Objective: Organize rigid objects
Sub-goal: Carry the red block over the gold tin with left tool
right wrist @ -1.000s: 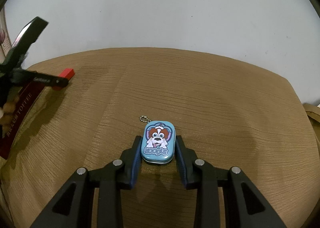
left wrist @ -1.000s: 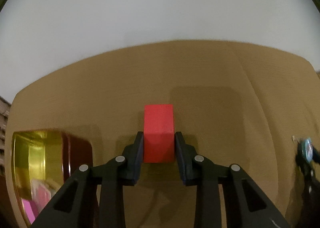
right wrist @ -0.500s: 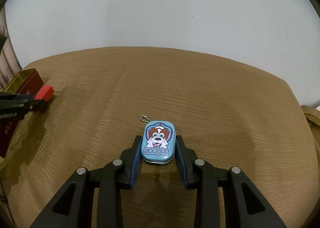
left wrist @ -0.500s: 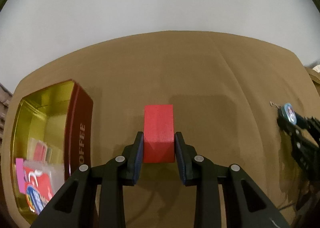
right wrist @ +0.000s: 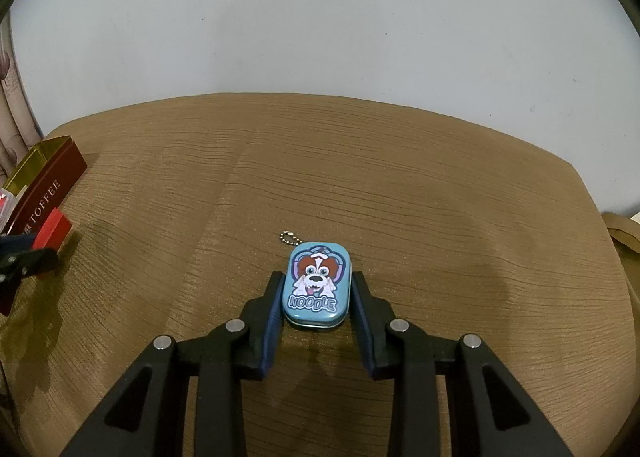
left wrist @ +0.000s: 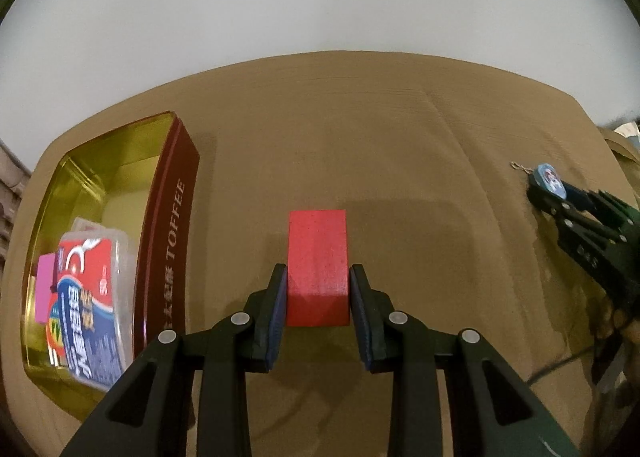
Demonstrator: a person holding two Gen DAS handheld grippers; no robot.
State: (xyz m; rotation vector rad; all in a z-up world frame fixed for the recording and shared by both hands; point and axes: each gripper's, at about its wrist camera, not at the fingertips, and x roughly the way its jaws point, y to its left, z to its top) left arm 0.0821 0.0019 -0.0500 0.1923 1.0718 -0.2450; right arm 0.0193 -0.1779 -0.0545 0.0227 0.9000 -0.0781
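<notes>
Your left gripper point(left wrist: 318, 293) clamps the red block point(left wrist: 317, 257); your right gripper point(right wrist: 317, 301) clamps the blue Noodle tin point(right wrist: 317, 283); the toffee tin point(left wrist: 170, 217) sits left.

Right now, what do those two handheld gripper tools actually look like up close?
Both look alike. The left gripper and the right gripper are matte black plastic, each with two angular fingers built from linked bars with triangular cut-outs. Round silver pins mark the joints. The inner faces of the fingertips carry dark blue pads. No sleeve shows in either view.
</notes>
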